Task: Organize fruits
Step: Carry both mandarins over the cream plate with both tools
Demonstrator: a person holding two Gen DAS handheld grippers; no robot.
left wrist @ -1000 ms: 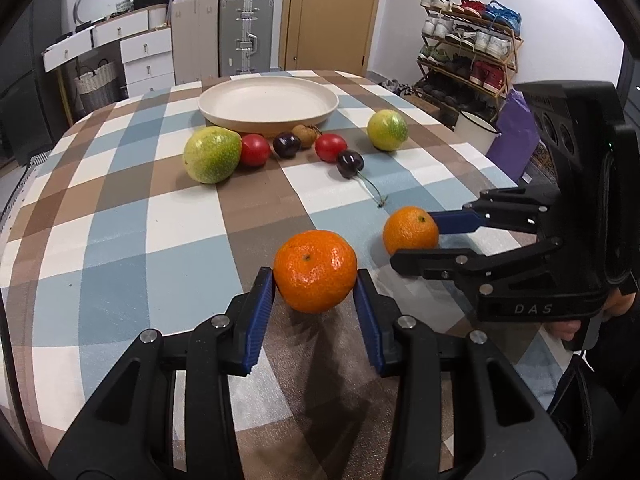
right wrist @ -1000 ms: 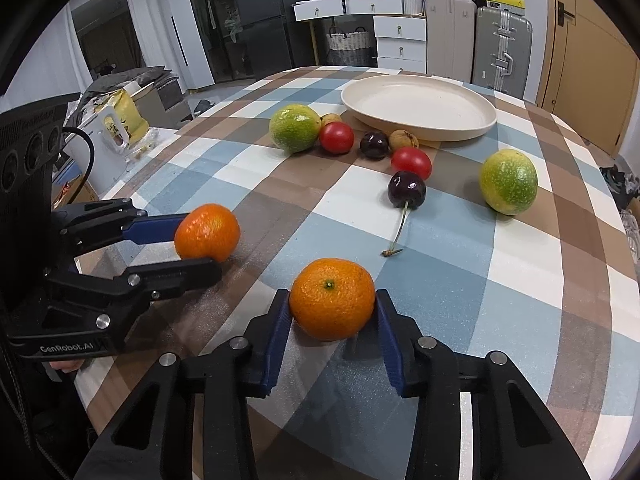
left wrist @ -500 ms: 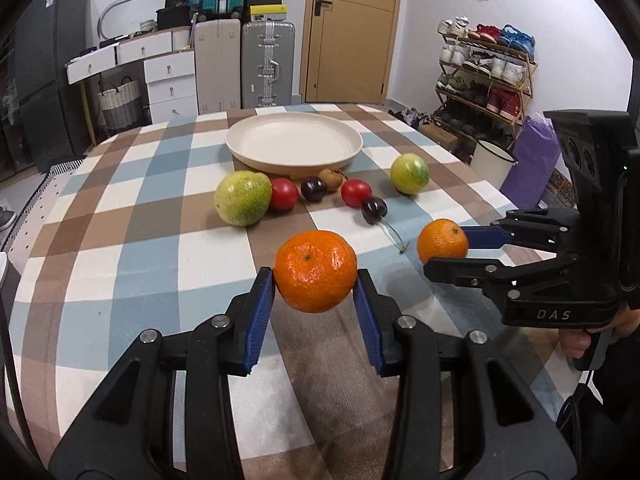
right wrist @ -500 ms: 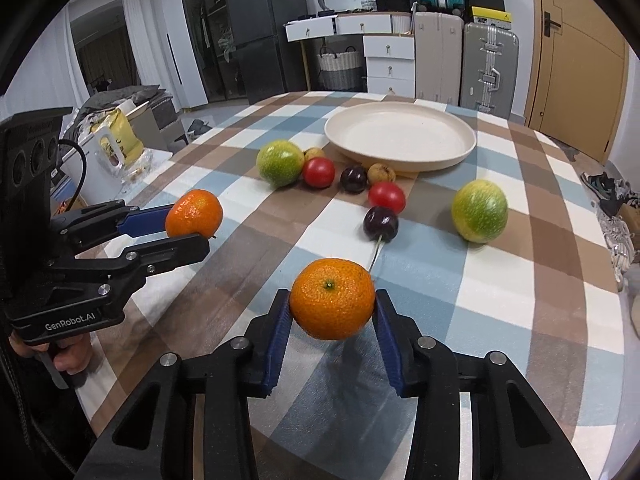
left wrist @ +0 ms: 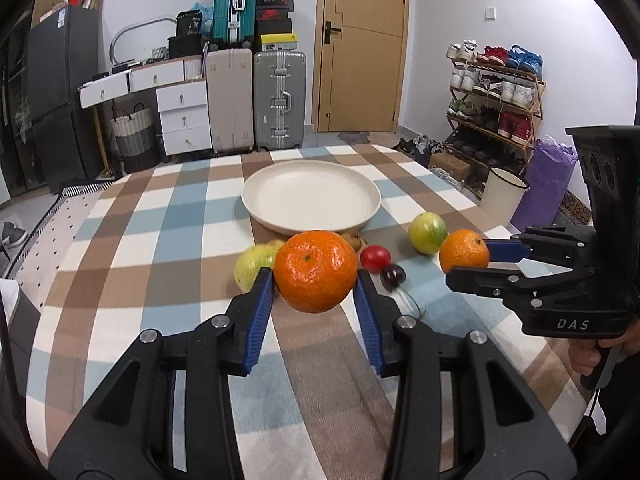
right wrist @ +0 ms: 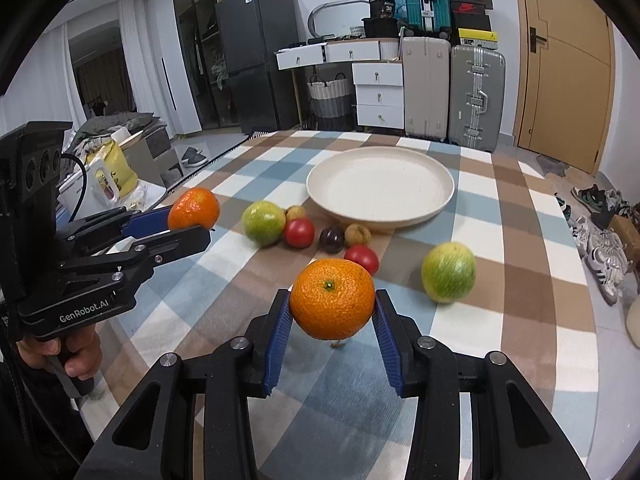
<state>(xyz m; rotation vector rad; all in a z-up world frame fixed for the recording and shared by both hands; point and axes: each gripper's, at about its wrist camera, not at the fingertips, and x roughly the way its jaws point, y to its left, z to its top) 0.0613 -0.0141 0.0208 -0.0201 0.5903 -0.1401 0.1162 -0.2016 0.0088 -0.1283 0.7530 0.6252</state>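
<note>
Above the checked tabletop [left wrist: 120,240], each gripper's fingers clamp one mandarin: left gripper [left wrist: 315,294], right gripper [right wrist: 332,308]. The cream plate [left wrist: 280,216] sits bare; limes, tomatoes and cherries wait beside it.

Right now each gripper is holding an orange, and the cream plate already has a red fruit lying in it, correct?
Not quite. The cream plate has nothing in it, as the right wrist view shows. Each gripper does hold an orange: the left gripper its orange, the right gripper its orange.
</note>
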